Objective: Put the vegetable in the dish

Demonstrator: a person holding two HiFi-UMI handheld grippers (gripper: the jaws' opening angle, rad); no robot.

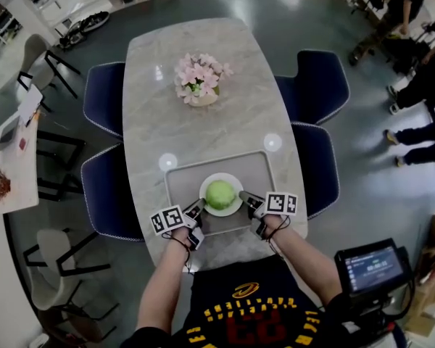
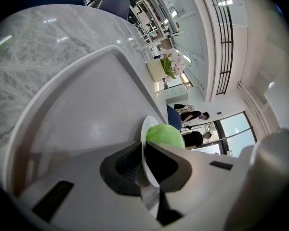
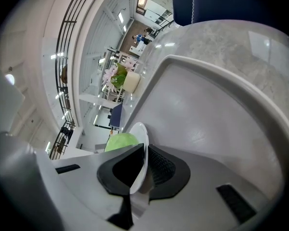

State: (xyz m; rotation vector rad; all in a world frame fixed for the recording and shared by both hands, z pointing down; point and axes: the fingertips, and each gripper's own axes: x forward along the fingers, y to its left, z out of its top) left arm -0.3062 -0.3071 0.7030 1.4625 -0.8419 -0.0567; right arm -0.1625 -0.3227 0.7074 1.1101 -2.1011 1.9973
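Observation:
A round green vegetable (image 1: 220, 193) lies in a white dish (image 1: 232, 210) on the grey tray (image 1: 180, 194). My left gripper (image 1: 199, 209) is shut on the dish's left rim, my right gripper (image 1: 246, 197) on its right rim. In the left gripper view the dish (image 2: 146, 134) edge runs between both jaws, with the vegetable (image 2: 165, 135) just behind. The right gripper view shows the same: the dish (image 3: 139, 134) rim pinched between the dark pads, the vegetable (image 3: 121, 141) to the left. Whether the dish rests on the tray or is lifted, I cannot tell.
The tray lies at the near end of a long marble table (image 1: 159, 100). A pot of pink flowers (image 1: 199, 80) stands mid-table. Two round marks (image 1: 167, 162) sit beside the tray's far corners. Dark blue chairs (image 1: 105, 96) flank both sides. People (image 1: 420, 71) stand far right.

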